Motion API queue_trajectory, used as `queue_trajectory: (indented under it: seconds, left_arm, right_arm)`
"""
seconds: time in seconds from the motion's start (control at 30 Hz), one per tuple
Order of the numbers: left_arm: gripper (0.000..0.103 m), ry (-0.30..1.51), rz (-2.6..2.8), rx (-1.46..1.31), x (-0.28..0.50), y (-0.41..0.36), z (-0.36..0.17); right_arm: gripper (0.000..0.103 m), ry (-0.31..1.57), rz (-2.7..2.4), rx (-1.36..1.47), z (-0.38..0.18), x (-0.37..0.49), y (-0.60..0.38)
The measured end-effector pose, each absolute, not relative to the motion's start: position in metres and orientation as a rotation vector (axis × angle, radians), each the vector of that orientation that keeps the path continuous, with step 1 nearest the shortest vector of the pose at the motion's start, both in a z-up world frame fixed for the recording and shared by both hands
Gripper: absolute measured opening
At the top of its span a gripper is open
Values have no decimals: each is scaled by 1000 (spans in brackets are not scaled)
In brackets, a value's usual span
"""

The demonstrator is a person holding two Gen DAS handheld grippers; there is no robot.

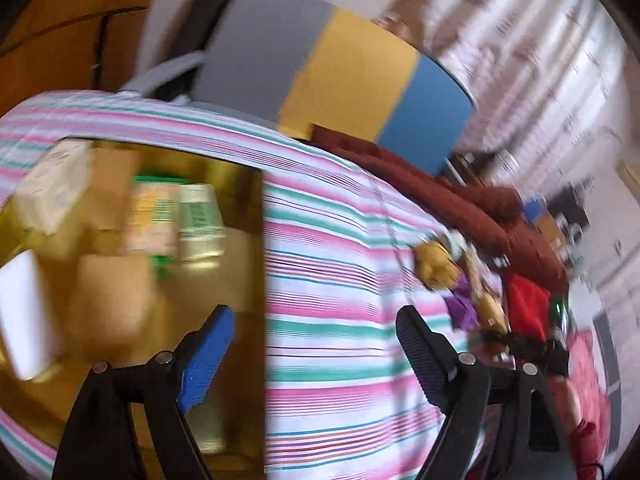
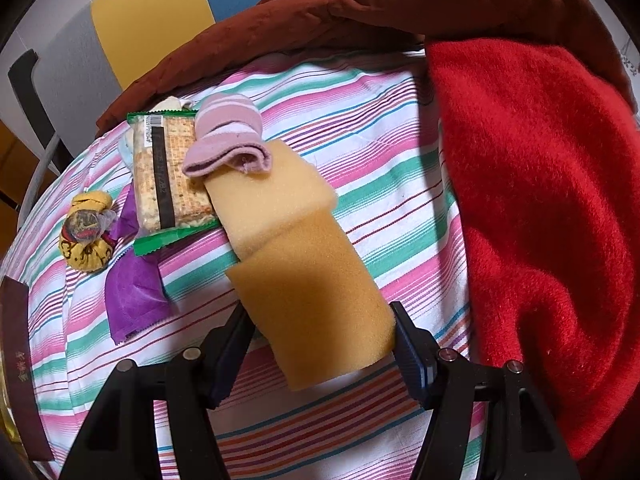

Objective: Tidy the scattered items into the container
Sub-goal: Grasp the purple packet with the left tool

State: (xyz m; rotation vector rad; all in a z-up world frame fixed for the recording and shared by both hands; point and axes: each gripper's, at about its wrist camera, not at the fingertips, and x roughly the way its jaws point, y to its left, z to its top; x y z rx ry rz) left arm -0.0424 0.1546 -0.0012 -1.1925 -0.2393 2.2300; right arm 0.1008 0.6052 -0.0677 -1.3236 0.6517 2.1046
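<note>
In the right wrist view my right gripper [image 2: 320,340] is shut on the near block of a yellow foam sponge [image 2: 312,292], with both pads pressed into its sides. The sponge's paler far part [image 2: 272,196] lies on the striped sheet. Beyond it are a pink striped sock [image 2: 228,136], a green-edged cracker pack [image 2: 168,172], a purple wrapper [image 2: 134,300] and a yellow patterned pouch [image 2: 86,236]. The left wrist view is blurred. My left gripper [image 1: 316,344] stands wide open with nothing in it, over the right edge of the gold container [image 1: 244,272], which holds several packs and boxes.
A red blanket [image 2: 540,200] fills the right side of the bed and a rust-brown quilt [image 2: 360,8] lies along the back. The container's dark rim [image 2: 16,360] shows at the left edge of the right wrist view. A grey, yellow and blue panel [image 1: 360,80] stands behind the bed.
</note>
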Motion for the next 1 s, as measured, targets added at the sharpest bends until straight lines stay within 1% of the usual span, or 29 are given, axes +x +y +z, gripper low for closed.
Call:
queue_trajectory:
  seconds: [0.1, 0.23, 0.33, 0.47, 0.53, 0.6, 0.67, 0.73, 0.83, 1.0]
  left_arm:
    - [84, -125, 2146, -1191, -31, 209, -6]
    - [84, -11, 2000, -1208, -14, 280, -14]
    - [84, 42, 1928, -1202, -1, 328, -19]
    - [84, 111, 1878, -1198, 9, 384, -27]
    - [82, 185, 1888, -1206, 10, 411, -33]
    - [80, 216, 1911, -1225, 6, 427, -40]
    - [72, 243, 1932, -1270, 2, 441, -48]
    - [68, 250, 1941, -1298, -2, 448, -55]
    - [68, 252, 1979, -1342, -8, 454, -67]
    - [68, 312, 2020, -1283, -4, 458, -67]
  right_arm:
    - [67, 649, 2105, -1327, -68, 100, 604]
    - [62, 651, 2115, -1322, -68, 98, 606]
    - [60, 704, 2132, -1293, -66, 101, 610]
    - [60, 795, 2153, -1231, -62, 107, 616]
    - [60, 826, 2152, -1223, -63, 108, 618]
    - [60, 845, 2151, -1222, -64, 108, 619]
    - [60, 839, 2153, -1218, -63, 108, 619]
    - [60, 839, 2158, -1214, -63, 107, 619]
    - [60, 849, 2160, -1215, -64, 108, 621]
    - [60, 859, 2163, -1218, -63, 110, 620]
